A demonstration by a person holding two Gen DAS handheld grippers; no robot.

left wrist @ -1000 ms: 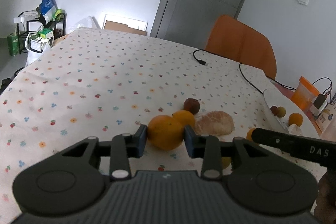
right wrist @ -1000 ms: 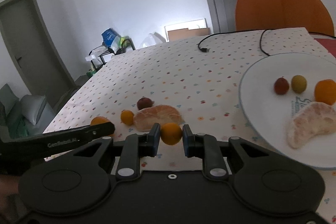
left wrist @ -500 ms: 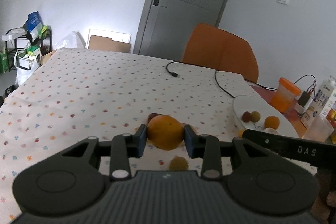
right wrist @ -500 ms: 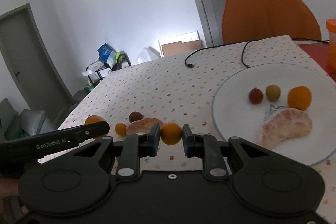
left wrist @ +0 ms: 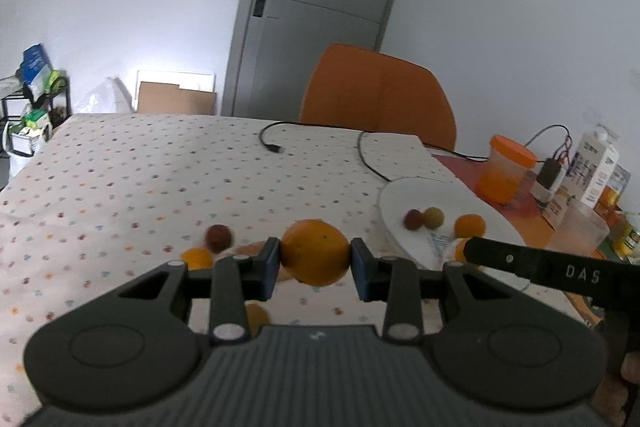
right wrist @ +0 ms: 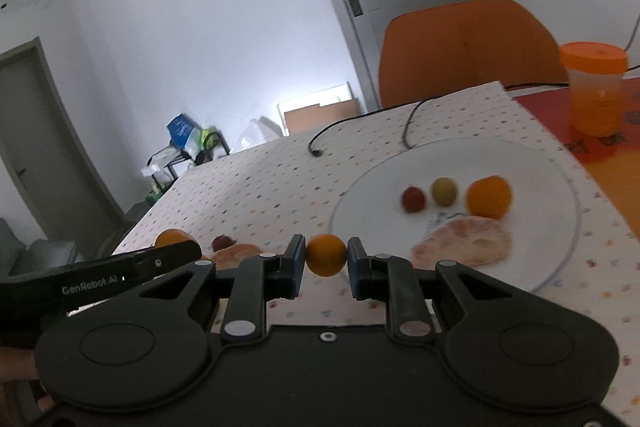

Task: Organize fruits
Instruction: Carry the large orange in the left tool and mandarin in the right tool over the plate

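Note:
My left gripper is shut on a large orange and holds it above the dotted tablecloth. My right gripper is shut on a small orange, lifted near the left edge of the white plate. The plate holds a red fruit, a green fruit, an orange and a peeled citrus piece. On the cloth lie a dark red fruit, a small orange, a peeled citrus piece and a yellowish fruit.
An orange chair stands at the table's far side. A black cable lies on the cloth. An orange-lidded cup, a milk carton and a clear cup stand to the right of the plate.
Both grippers have lifted their oranges off the cloth and swung right toward the plate. The fruits left on the cloth now sit lower and to the left in both views.

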